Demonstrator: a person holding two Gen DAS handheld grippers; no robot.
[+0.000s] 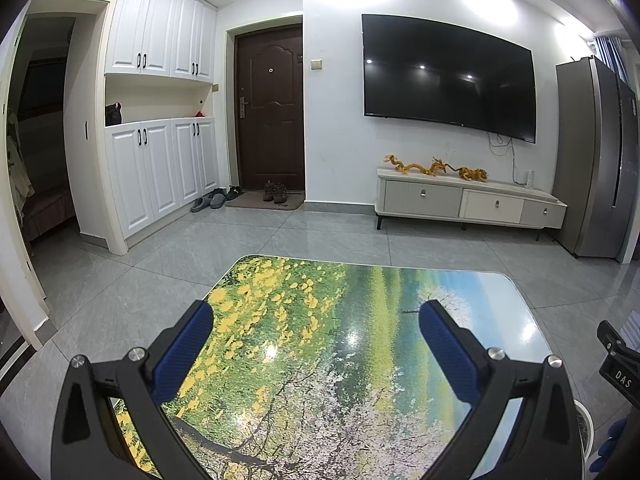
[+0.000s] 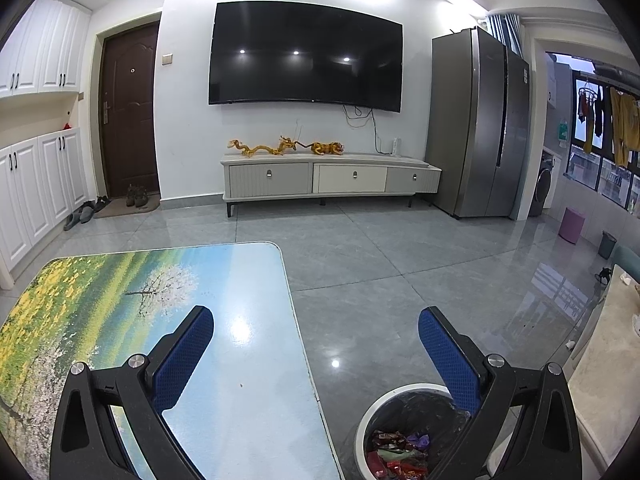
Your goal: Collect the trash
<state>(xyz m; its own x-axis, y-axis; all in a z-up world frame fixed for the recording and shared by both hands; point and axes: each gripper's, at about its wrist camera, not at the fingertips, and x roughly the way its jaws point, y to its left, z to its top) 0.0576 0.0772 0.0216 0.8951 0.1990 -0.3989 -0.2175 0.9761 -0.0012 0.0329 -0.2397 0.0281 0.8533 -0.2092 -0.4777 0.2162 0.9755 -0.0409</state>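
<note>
My left gripper (image 1: pixel 316 316) is open and empty above the low table (image 1: pixel 360 292), whose top bears a landscape print. My right gripper (image 2: pixel 316 320) is open and empty over the table's right edge (image 2: pixel 256 280). A white trash bin (image 2: pixel 372 408) with a black liner stands on the floor right of the table, below my right fingers. Several colourful wrappers (image 2: pixel 396 454) lie inside it. The bin's rim also shows in the left wrist view (image 1: pixel 585 420). The right gripper's body shows at the right edge of the left wrist view (image 1: pixel 618 360).
A TV cabinet (image 2: pixel 332 176) stands under a wall TV (image 2: pixel 306 54). A grey fridge (image 2: pixel 476 124) is at the right, a brown door (image 1: pixel 270 108) and white cupboards (image 1: pixel 160 168) at the left. A beige sofa edge (image 2: pixel 608 340) is at far right. Grey floor tiles (image 2: pixel 400 264) surround the table.
</note>
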